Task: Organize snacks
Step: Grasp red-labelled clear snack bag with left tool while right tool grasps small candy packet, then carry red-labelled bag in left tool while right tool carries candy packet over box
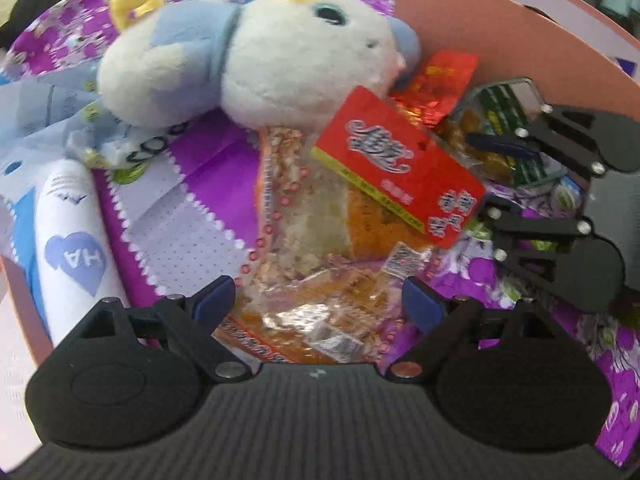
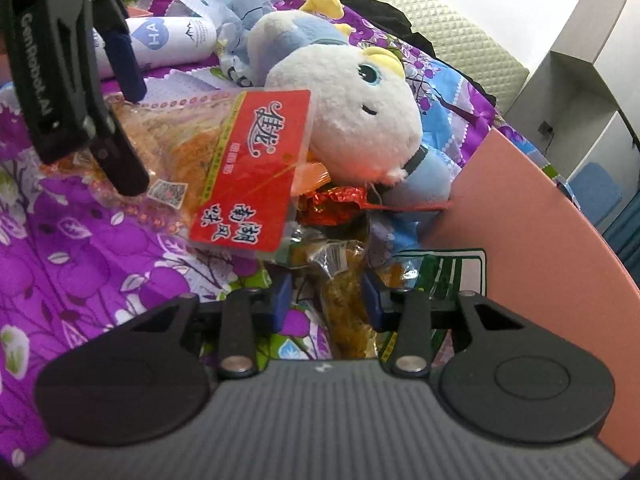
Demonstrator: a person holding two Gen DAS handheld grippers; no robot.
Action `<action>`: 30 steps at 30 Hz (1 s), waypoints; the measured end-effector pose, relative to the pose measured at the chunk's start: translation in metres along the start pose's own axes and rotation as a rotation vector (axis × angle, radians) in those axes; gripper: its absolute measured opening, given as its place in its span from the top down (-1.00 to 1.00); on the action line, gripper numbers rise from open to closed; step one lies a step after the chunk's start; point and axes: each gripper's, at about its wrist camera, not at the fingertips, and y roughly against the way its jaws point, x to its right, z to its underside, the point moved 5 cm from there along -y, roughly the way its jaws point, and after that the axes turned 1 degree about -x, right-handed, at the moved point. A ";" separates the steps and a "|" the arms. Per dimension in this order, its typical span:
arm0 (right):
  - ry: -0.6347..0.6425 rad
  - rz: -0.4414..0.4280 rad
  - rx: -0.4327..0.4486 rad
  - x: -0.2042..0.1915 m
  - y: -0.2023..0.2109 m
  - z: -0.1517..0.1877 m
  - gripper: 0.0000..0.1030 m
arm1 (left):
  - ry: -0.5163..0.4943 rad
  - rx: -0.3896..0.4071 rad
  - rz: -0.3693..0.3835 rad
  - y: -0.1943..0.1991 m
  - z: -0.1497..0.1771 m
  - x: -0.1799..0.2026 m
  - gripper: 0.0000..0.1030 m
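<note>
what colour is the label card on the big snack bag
Red label card with white characters, clearest in the right wrist view.

Materials and finish around the plush toy (image 1: 256, 60)

Your plush toy is matt, fuzzy pile. Just below its head you have a clear, glossy plastic snack bag (image 1: 320, 248) with a smooth red paper-like header card (image 1: 400, 168); right of the head lies crinkled, shiny red foil wrapper (image 1: 436, 80). Under the toy, the purple floral cloth (image 1: 208, 200) looks soft and matt. Beyond it, the pink box wall (image 1: 480, 20) is smooth, matt board. Left of the toy, the white tube (image 1: 72, 240) looks smooth plastic.
</note>
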 end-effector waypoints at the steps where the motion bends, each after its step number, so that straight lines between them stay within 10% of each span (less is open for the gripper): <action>1: 0.000 0.000 0.001 0.000 -0.001 0.000 0.27 | -0.024 -0.016 0.006 -0.002 0.002 0.005 -0.81; 16: -0.109 -0.053 -0.028 0.014 0.017 -0.004 0.57 | -0.068 -0.047 -0.020 0.011 0.013 0.039 -0.12; 30: -0.378 -0.256 -0.041 0.025 0.093 0.003 0.58 | 0.053 0.030 -0.106 0.080 0.042 0.079 -0.07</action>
